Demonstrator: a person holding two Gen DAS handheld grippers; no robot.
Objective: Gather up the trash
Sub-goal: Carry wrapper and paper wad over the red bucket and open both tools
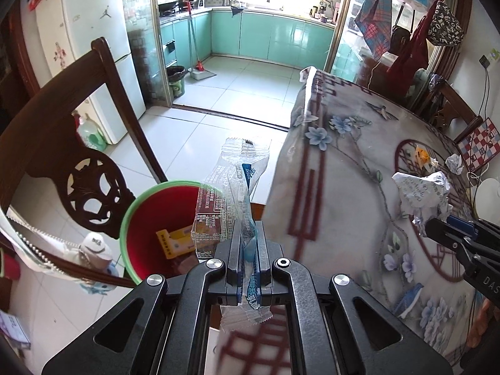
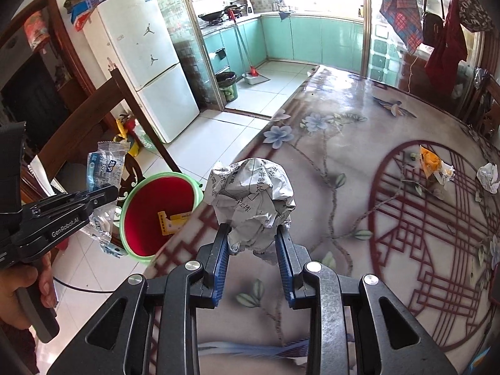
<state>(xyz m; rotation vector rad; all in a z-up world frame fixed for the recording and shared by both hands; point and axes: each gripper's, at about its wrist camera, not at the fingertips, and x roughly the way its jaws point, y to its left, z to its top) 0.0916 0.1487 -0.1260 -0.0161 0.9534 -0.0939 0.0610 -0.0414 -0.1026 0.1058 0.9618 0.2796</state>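
Observation:
My left gripper (image 1: 248,240) is shut on a clear plastic wrapper (image 1: 231,184) with blue and red print, held just past the table edge beside the red bin (image 1: 150,218) with a green rim. In the right wrist view the same gripper (image 2: 109,192) pinches that wrapper (image 2: 104,168) left of the bin (image 2: 156,215). My right gripper (image 2: 251,237) is shut on a crumpled ball of printed paper (image 2: 253,197) above the table near its edge; in the left wrist view it (image 1: 431,228) holds the ball (image 1: 422,193) at the right. Yellow packaging (image 2: 173,220) lies inside the bin.
An orange wrapper (image 2: 432,164) and a small paper wad (image 2: 489,176) lie on the floral tablecloth (image 2: 343,162). A dark wooden chair (image 1: 78,162) stands left of the bin. A white fridge (image 2: 143,72) and the kitchen doorway are beyond. A hand (image 2: 22,290) grips the left tool.

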